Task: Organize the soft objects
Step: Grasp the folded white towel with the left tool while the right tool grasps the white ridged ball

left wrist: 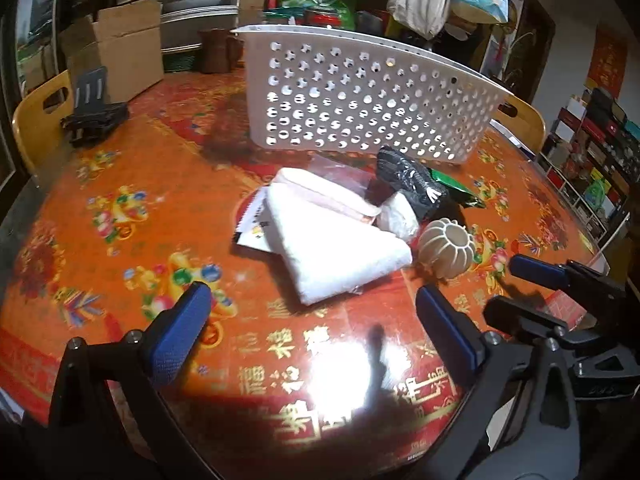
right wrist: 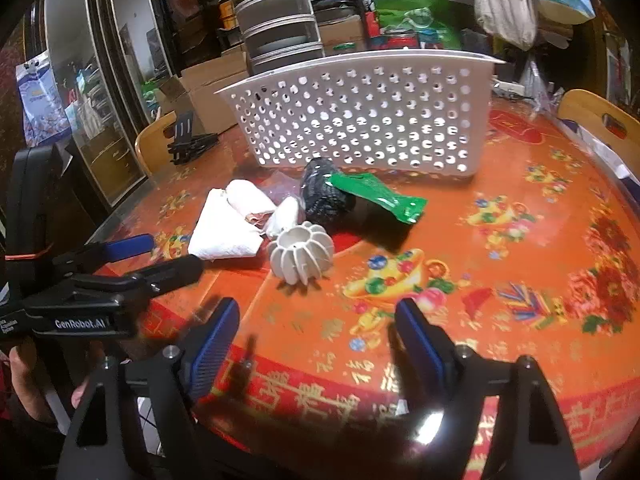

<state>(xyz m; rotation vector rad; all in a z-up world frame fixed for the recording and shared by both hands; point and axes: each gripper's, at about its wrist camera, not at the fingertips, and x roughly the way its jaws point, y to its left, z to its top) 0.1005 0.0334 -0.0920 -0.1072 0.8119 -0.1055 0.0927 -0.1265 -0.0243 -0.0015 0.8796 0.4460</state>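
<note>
A folded white towel (left wrist: 336,240) lies mid-table, with a pink-edged cloth (left wrist: 320,194) on its far side; the towel also shows in the right wrist view (right wrist: 224,232). Beside them lie a small white bundle (left wrist: 400,216), a black glove (left wrist: 412,180), a green packet (right wrist: 376,196) and a ribbed white ball (right wrist: 302,254). A white perforated basket (left wrist: 360,108) stands behind them. My left gripper (left wrist: 312,328) is open and empty, just short of the towel. My right gripper (right wrist: 316,344) is open and empty, short of the ribbed ball.
A red patterned cloth covers the round table (right wrist: 500,240). A black stand (left wrist: 94,114) sits at the far left. Wooden chair backs (left wrist: 38,120) stand at the table's edge. Cardboard boxes (left wrist: 120,52) and bags are piled behind the table.
</note>
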